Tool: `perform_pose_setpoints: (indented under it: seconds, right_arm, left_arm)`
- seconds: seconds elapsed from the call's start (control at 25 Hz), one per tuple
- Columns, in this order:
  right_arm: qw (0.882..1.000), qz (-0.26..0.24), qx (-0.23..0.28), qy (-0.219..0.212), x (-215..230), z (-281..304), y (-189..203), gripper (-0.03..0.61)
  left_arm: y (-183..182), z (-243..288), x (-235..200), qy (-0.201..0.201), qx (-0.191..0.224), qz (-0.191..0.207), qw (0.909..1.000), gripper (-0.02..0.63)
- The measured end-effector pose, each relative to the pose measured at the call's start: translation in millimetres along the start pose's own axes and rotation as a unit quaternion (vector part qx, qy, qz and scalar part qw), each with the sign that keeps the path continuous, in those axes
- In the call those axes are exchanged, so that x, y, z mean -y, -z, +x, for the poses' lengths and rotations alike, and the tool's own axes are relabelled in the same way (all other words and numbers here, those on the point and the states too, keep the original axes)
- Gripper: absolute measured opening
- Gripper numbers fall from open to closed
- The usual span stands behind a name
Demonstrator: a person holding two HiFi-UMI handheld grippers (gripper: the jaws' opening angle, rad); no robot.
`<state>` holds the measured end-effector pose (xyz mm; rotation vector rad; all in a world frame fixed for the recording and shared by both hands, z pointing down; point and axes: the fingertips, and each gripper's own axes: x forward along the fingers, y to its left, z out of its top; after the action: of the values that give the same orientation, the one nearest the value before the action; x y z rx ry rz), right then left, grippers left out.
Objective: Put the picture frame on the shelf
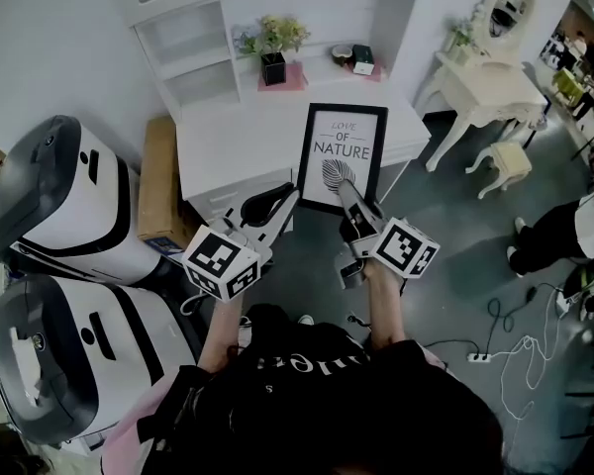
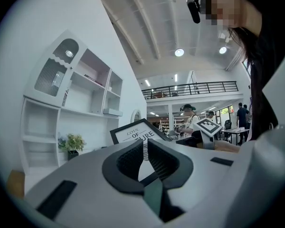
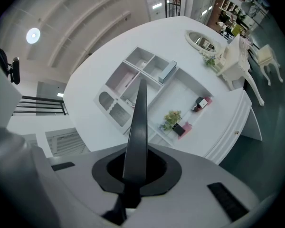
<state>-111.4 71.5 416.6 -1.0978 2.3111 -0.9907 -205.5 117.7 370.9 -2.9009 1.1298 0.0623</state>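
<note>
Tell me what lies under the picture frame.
The white desk top shows around the picture frame, which the right gripper holds by its lower edge. The part straight below it is covered.

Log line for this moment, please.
picture frame: clamped in right gripper, over desk, not yet on shelf | left gripper: shut, empty

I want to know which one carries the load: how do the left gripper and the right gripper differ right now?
The right gripper is shut on the lower edge of the frame; the left gripper is shut on nothing. The right gripper reaches up to the frame from below, while the left gripper points toward its lower left corner from the side. Both have closed jaws and sit side by side.
</note>
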Motion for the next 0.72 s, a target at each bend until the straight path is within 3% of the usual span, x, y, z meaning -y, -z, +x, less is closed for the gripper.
perform_pose_setpoints:
  seconds: [0.32, 0.72]
  right_arm:
    - [0.999, 0.020, 0.022, -0.024, 13.0, -14.5, -24.4, 0.052]
    - [0.999, 0.024, 0.023, 0.024, 73.6, 2.7, -57.0, 0.052]
  left_arm:
    - [3.3, 26.1, 16.3, 0.009, -0.019, 0.009, 0.9997, 0.040]
    - [17.9, 90.2, -9.2, 0.030, -0.024, 0.001, 0.9992, 0.040]
